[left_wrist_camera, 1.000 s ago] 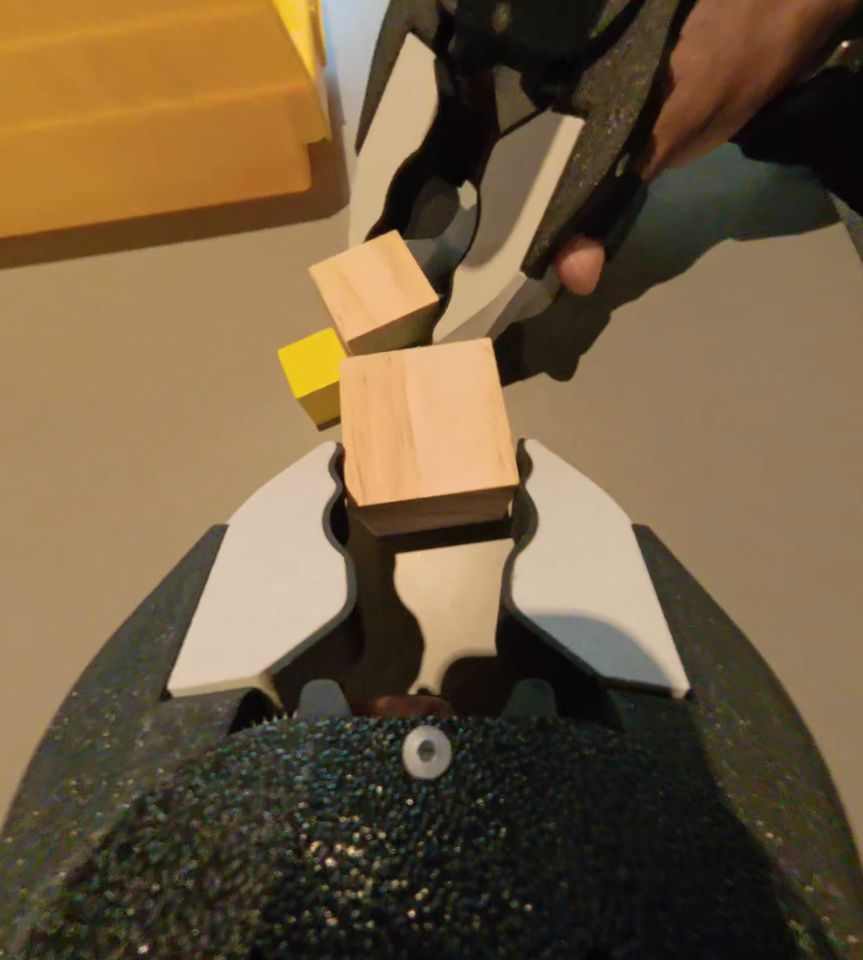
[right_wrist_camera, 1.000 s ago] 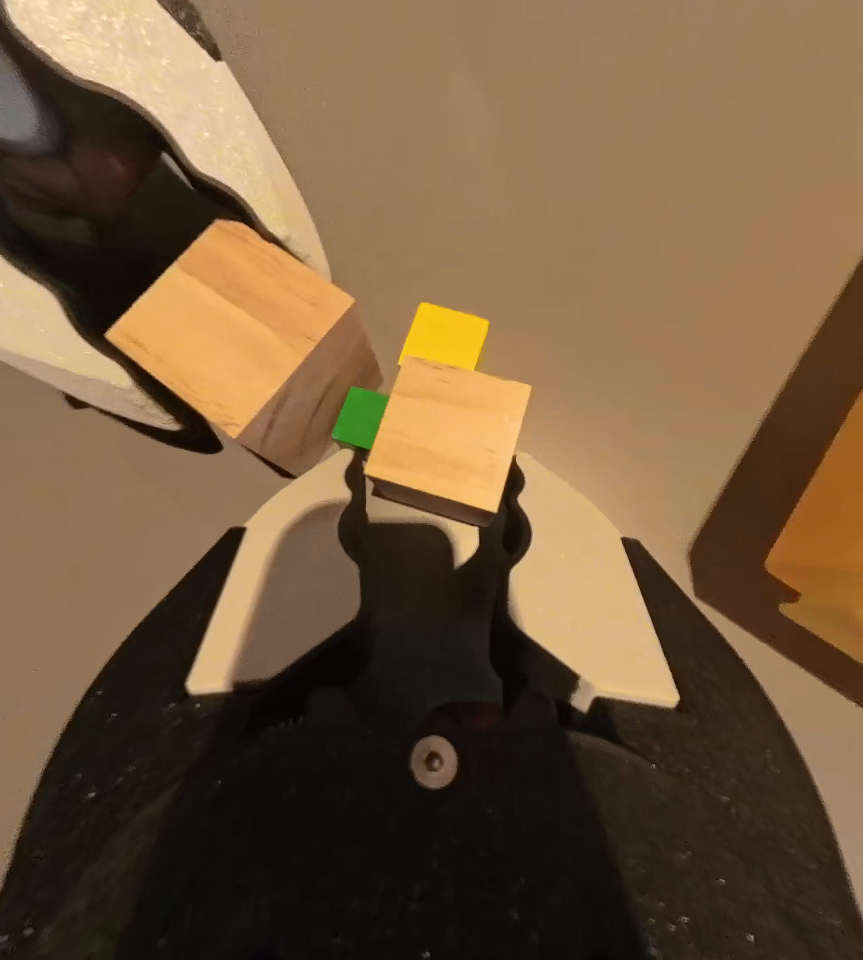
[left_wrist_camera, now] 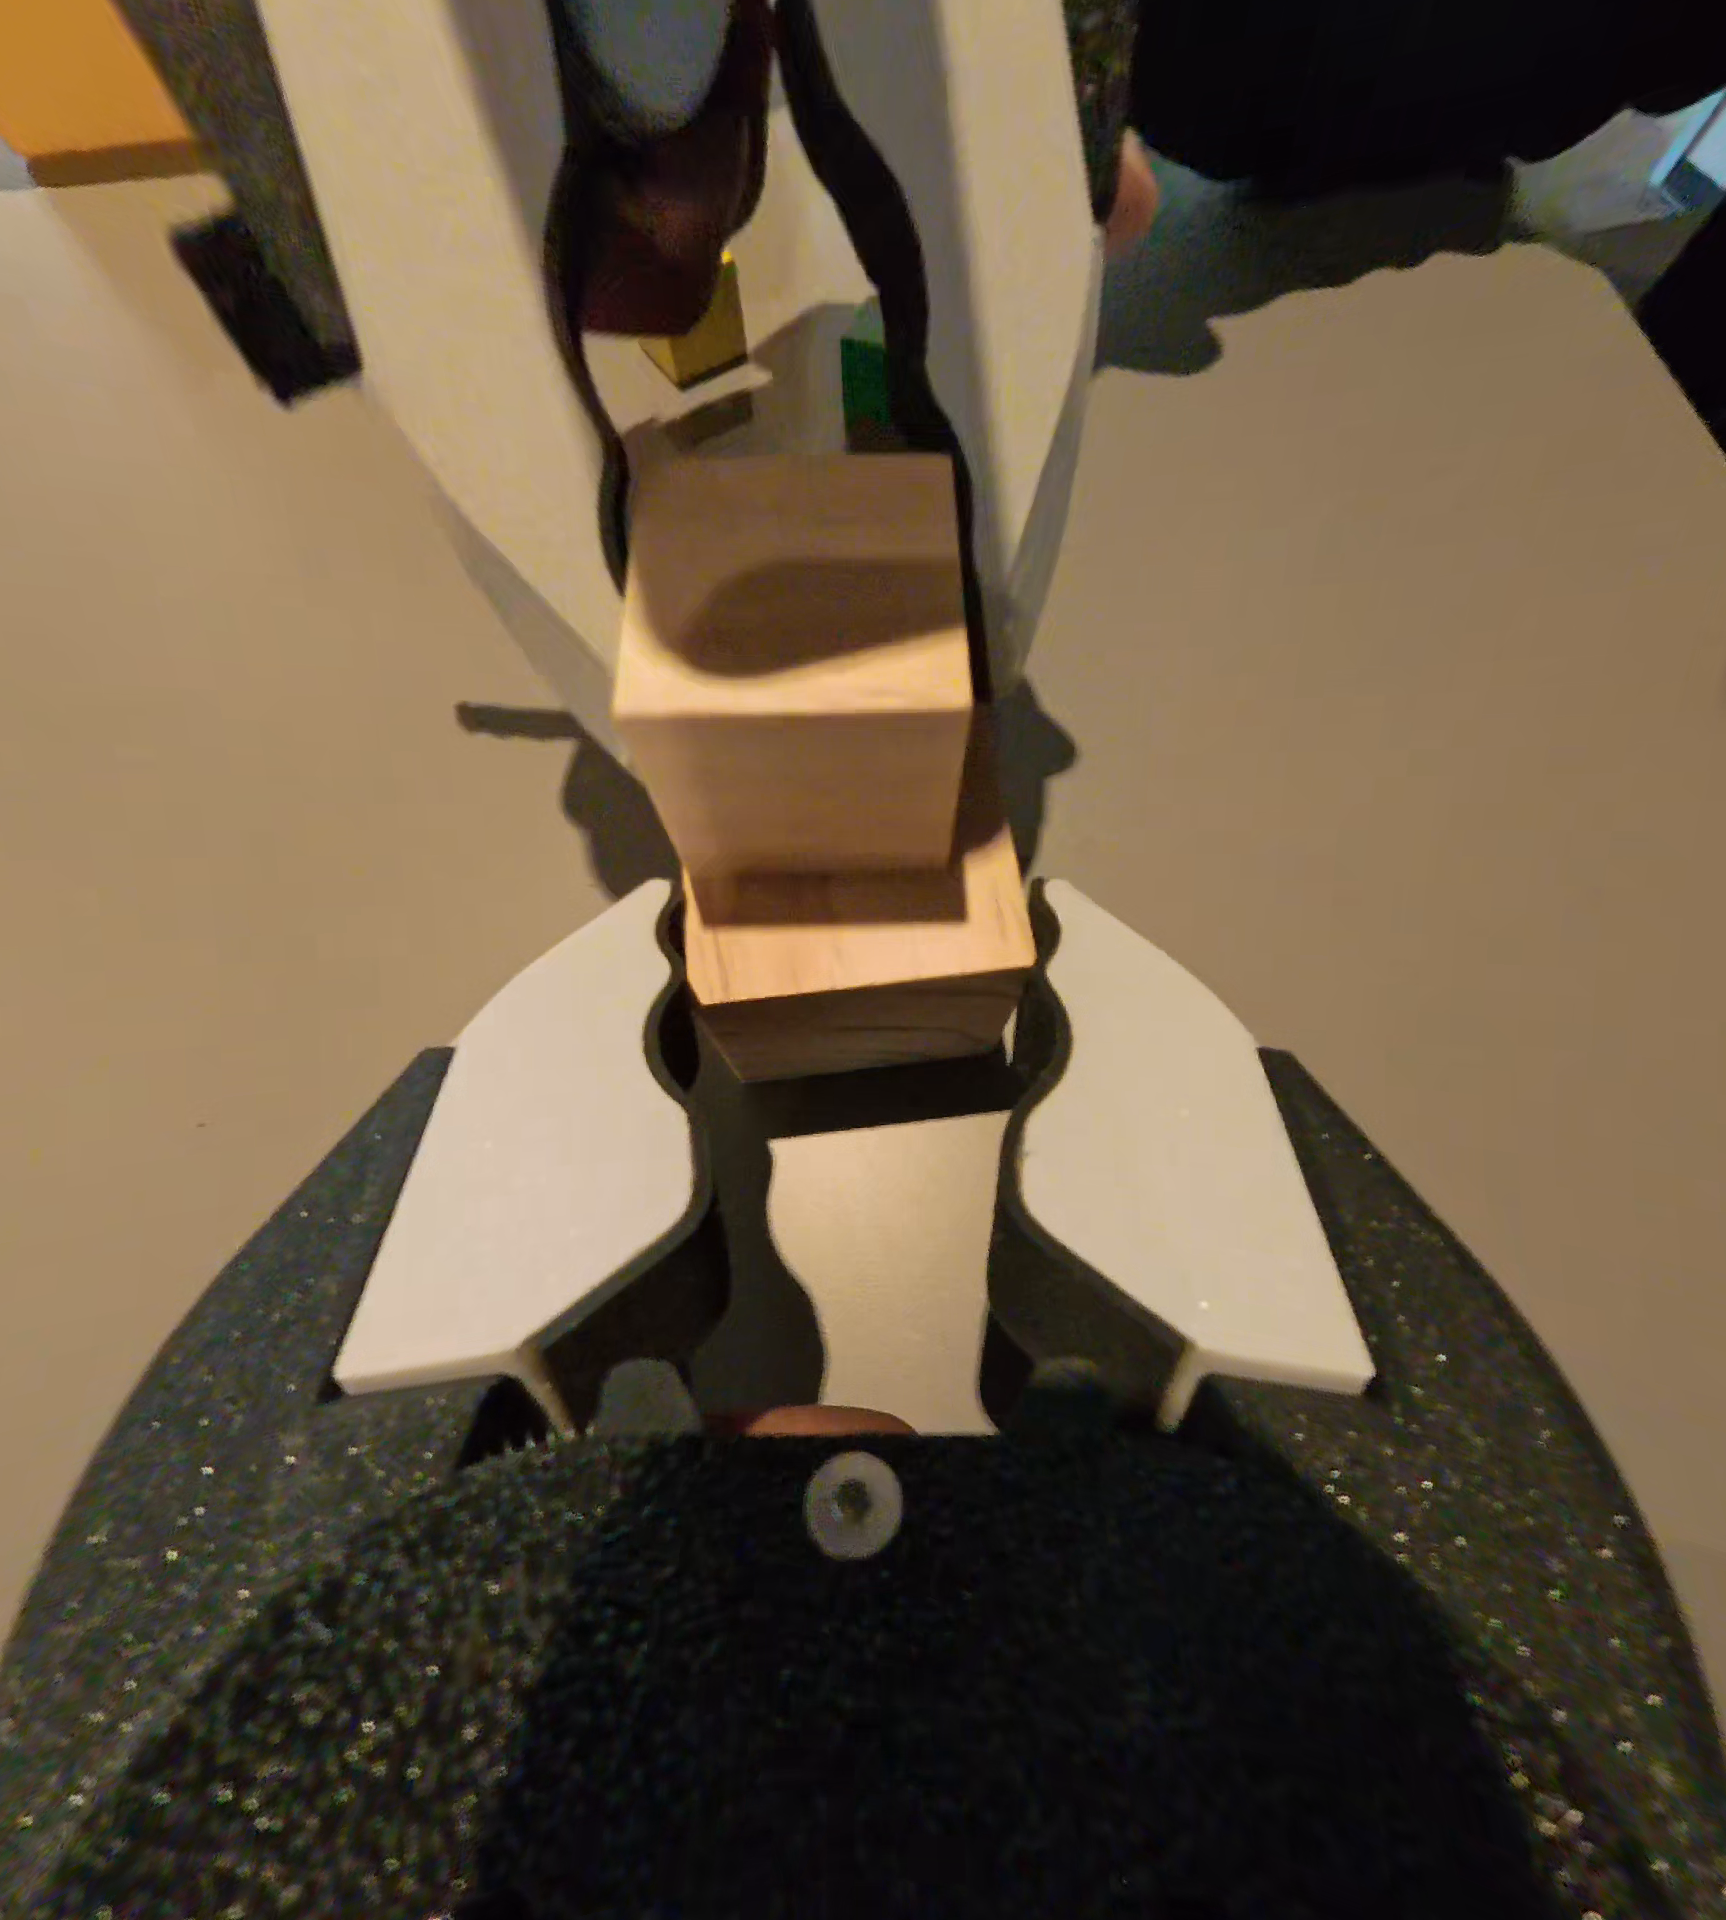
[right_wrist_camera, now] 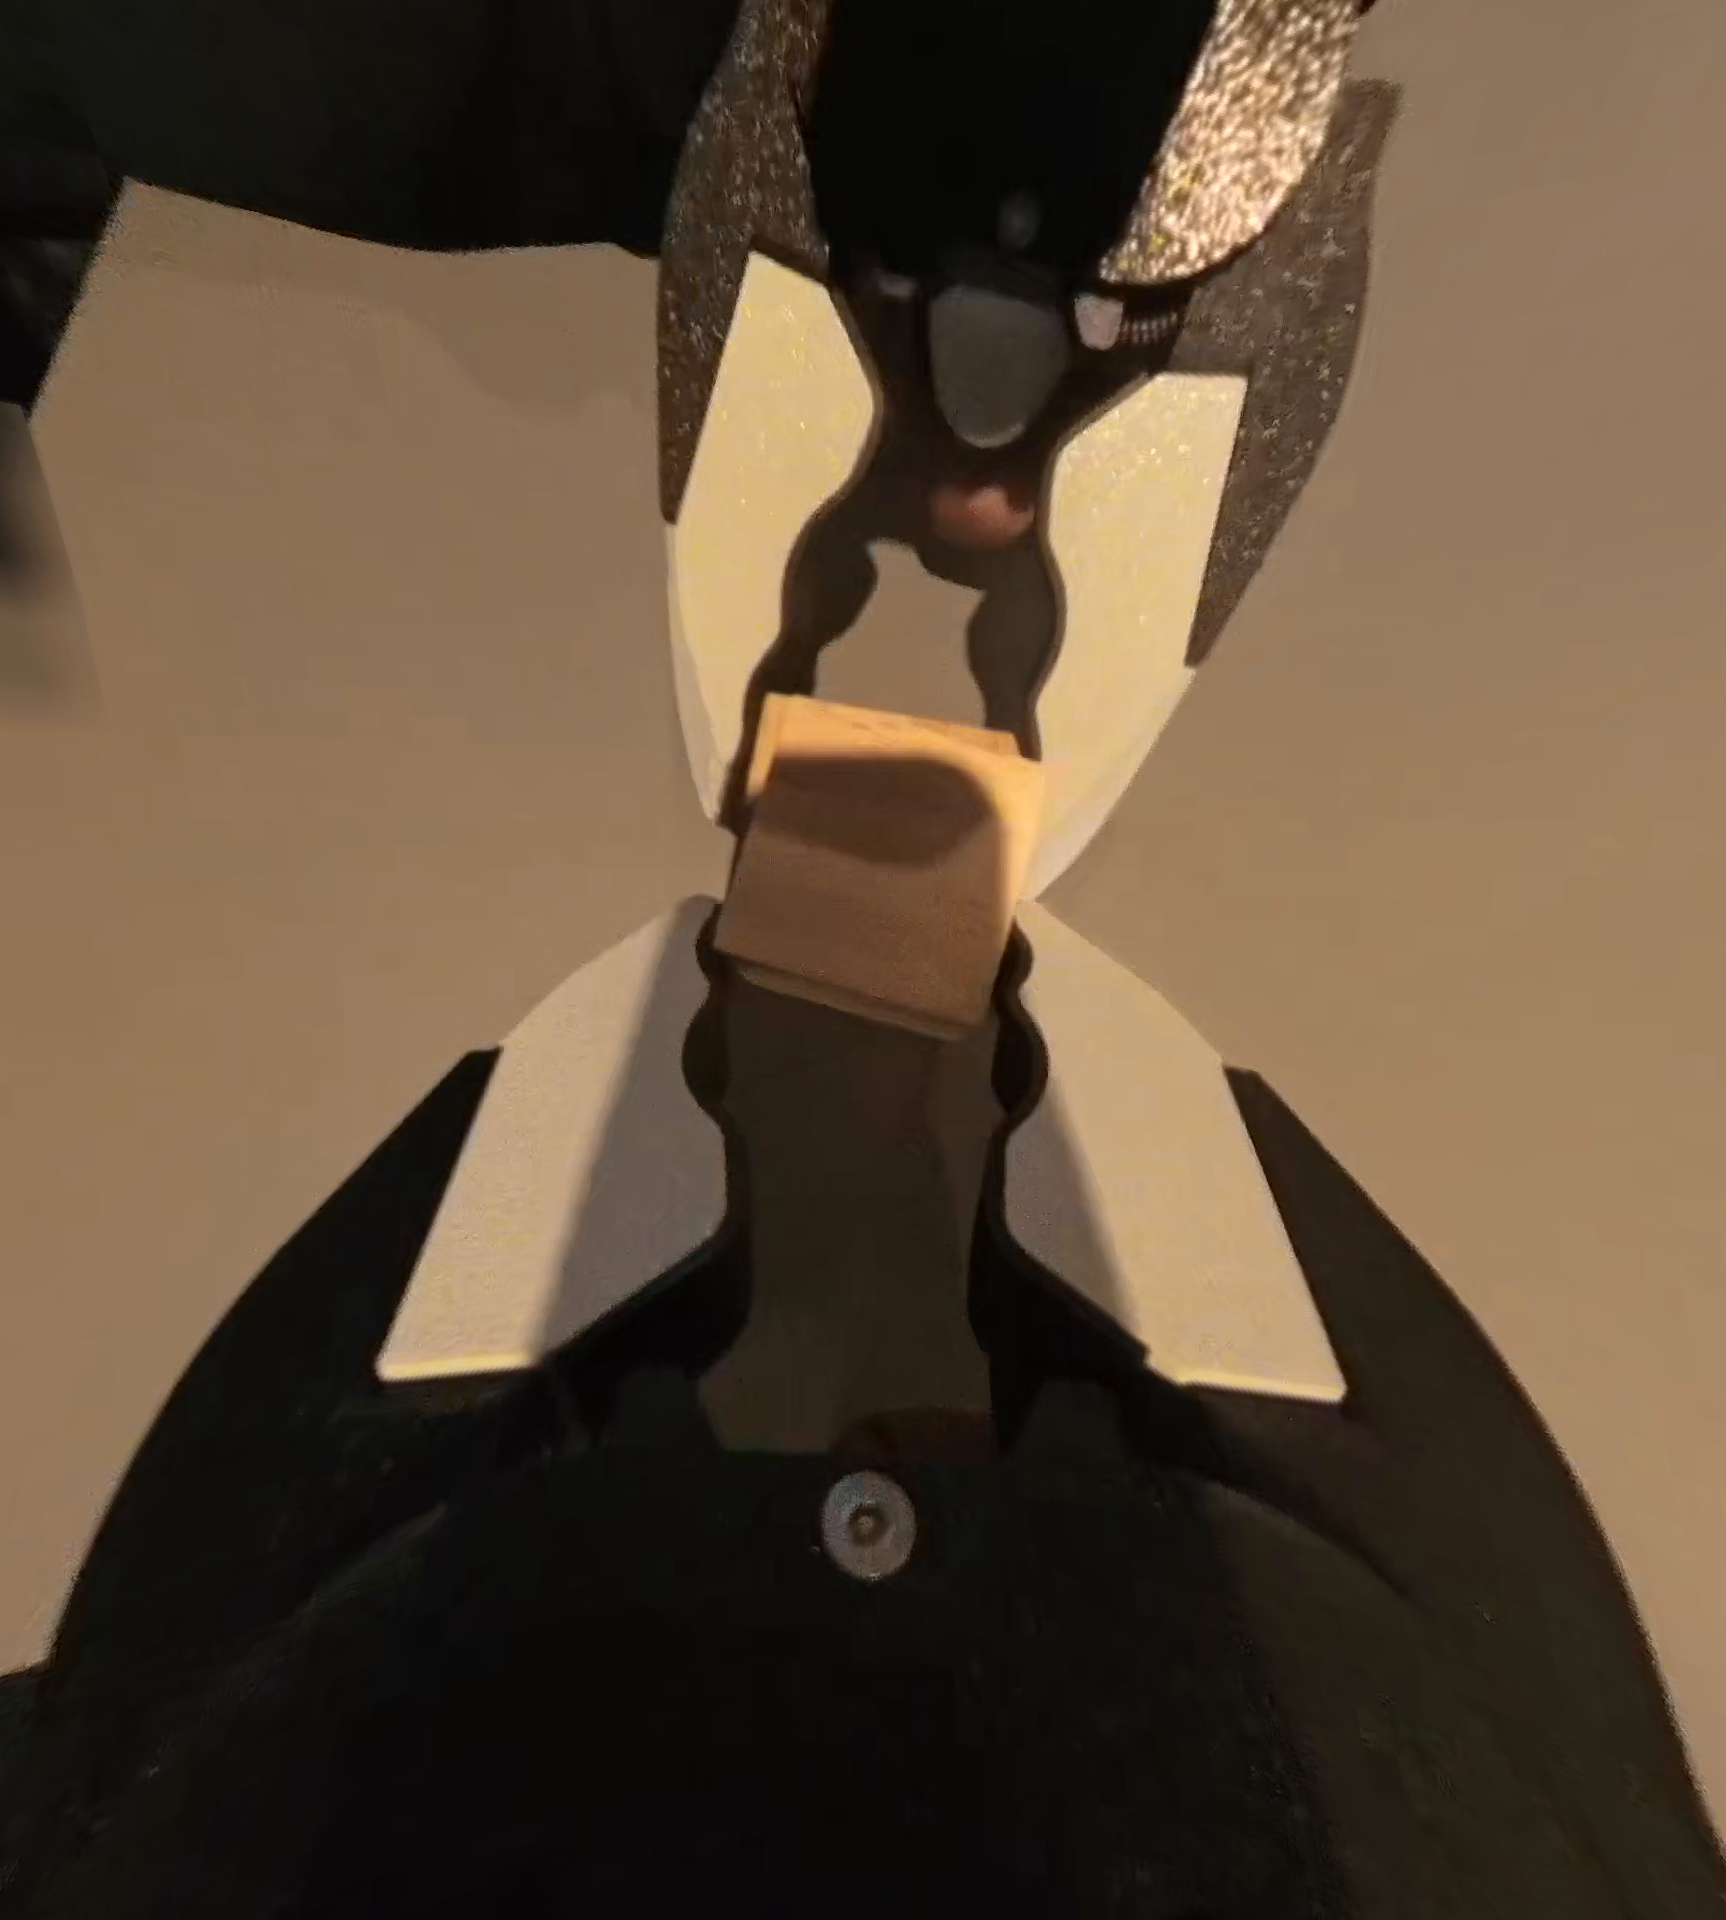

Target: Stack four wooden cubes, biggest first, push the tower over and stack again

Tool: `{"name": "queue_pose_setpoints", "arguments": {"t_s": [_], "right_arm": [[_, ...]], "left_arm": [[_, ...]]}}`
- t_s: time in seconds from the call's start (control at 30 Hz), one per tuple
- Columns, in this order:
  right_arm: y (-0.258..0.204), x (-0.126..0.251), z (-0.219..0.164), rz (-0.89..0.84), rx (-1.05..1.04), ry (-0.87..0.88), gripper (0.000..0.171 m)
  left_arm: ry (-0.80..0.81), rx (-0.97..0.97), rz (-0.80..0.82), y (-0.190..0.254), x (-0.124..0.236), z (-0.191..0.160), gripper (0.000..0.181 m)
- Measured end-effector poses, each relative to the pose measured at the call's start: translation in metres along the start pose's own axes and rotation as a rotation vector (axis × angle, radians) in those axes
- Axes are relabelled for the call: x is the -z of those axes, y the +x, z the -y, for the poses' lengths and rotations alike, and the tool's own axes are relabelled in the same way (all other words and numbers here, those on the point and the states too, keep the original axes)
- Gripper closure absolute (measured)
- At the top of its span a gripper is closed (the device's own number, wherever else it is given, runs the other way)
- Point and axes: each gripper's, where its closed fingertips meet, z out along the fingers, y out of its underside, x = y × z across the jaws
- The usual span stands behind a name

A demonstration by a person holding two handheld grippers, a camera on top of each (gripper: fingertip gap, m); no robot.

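**Two wooden cubes, one in each of my grippers**

My left gripper (left_wrist_camera: 854,966) is closed on the bigger wooden cube (left_wrist_camera: 859,961), jaws pressed to its two sides, just above the tan table (left_wrist_camera: 215,727). My right gripper (right_wrist_camera: 864,961) is clamped narrower on the smaller wooden cube (right_wrist_camera: 869,894), which sits on top of the bigger one. Behind them on the table stand a yellow cube (left_wrist_camera: 703,338) and a green cube (left_wrist_camera: 864,374).

Both tongs (left_wrist_camera: 854,940) (right_wrist_camera: 859,935) clamped, tip-to-tip
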Motion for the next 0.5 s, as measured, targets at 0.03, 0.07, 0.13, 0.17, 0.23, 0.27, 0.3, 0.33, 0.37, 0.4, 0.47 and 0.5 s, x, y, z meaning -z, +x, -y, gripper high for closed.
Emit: {"name": "queue_pose_setpoints", "arguments": {"t_s": [0.03, 0.07, 0.13, 0.17, 0.23, 0.27, 0.3, 0.33, 0.37, 0.4, 0.47, 0.5], "right_arm": [[0.0006, -0.0040, 0.0041, 0.040, -0.001, 0.020, 0.122], [0.0009, -0.0066, 0.0075, 0.064, -0.001, 0.035, 0.122], [0.0009, -0.0092, 0.0095, 0.072, 0.013, 0.028, 0.122], [0.0010, -0.0093, 0.0089, 0.066, 0.026, 0.017, 0.122], [0.0010, -0.0095, 0.0087, 0.059, 0.033, 0.007, 0.122], [0.0010, -0.0095, 0.0087, 0.059, 0.035, 0.006, 0.122], [0.0010, -0.0096, 0.0087, 0.061, 0.038, 0.008, 0.122], [0.0011, -0.0096, 0.0088, 0.064, 0.042, 0.010, 0.122], [0.0011, -0.0098, 0.0090, 0.066, 0.045, 0.013, 0.123], [0.0011, -0.0098, 0.0091, 0.068, 0.047, 0.014, 0.122], [0.0012, -0.0100, 0.0091, 0.064, 0.051, 0.011, 0.122], [0.0013, -0.0100, 0.0091, 0.061, 0.053, 0.007, 0.122]], "left_arm": [[0.000, 0.002, 0.007, 0.0000, 0.0014, -0.0010, 0.120], [0.000, 0.004, 0.012, -0.0001, 0.0022, -0.0016, 0.120], [-0.001, 0.002, 0.015, 0.0001, 0.0021, -0.0017, 0.120], [0.000, 0.005, 0.014, -0.0002, 0.0021, -0.0018, 0.120], [0.001, 0.006, 0.010, -0.0001, 0.0020, -0.0016, 0.120], [0.001, 0.006, 0.009, -0.0001, 0.0020, -0.0017, 0.120], [0.002, 0.005, 0.009, -0.0001, 0.0020, -0.0017, 0.120], [0.002, 0.004, 0.010, 0.0000, 0.0019, -0.0017, 0.120], [0.002, 0.003, 0.011, -0.0001, 0.0020, -0.0017, 0.120], [0.002, 0.002, 0.011, 0.0000, 0.0019, -0.0016, 0.120], [0.001, 0.000, 0.013, 0.0001, 0.0019, -0.0017, 0.120], [0.001, -0.004, 0.014, 0.0001, 0.0020, -0.0017, 0.120]]}}
